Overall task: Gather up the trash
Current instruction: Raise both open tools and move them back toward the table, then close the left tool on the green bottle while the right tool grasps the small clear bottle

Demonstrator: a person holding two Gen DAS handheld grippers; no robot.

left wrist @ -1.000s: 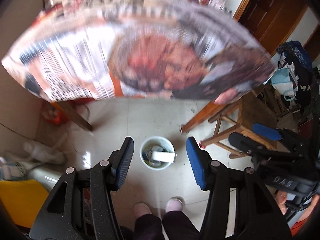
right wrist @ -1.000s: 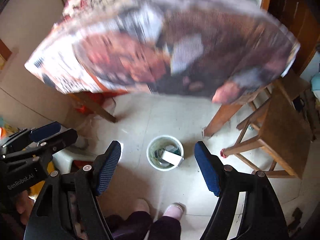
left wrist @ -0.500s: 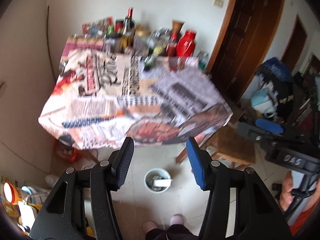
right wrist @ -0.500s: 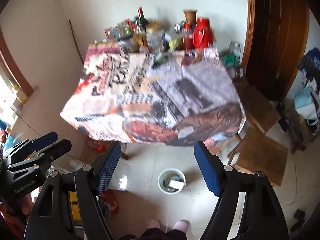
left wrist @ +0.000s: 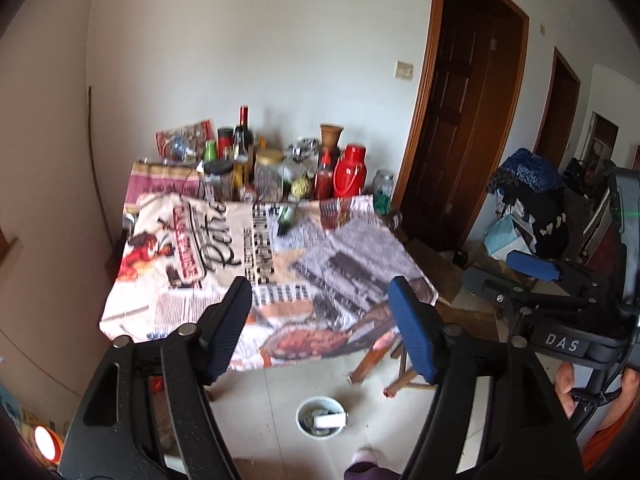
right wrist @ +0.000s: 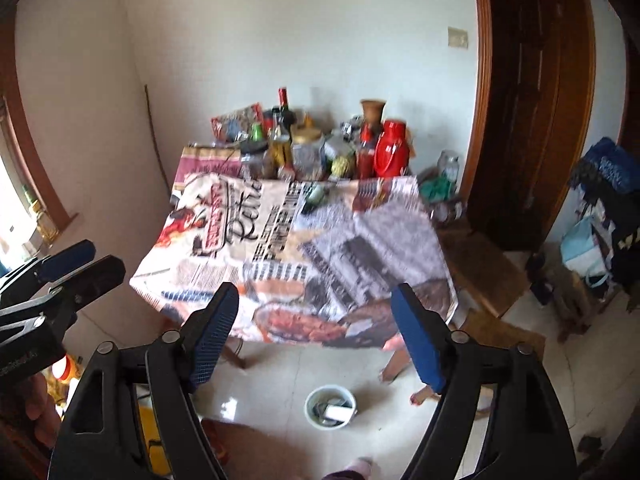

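Tongs in both hands are hanging empty above the floor: the left tongs (left wrist: 320,300) have just been spreading wider, the right tongs (right wrist: 314,306) have just been opening a little more, and nothing is sitting between either pair. One white bucket (right wrist: 330,405) is standing on the tiled floor in front of the counter (left wrist: 224,248), probably there to catch whatever gets cleared off. It is already holding one white box (left wrist: 329,421) and some scraps I cannot make out. One green bottle (left wrist: 289,219) is lying on its side on the counter's printed cloth, likely the next piece of trash. Behind it, upright jars and bottles are crowding the back edge, too many and too blurred to count.
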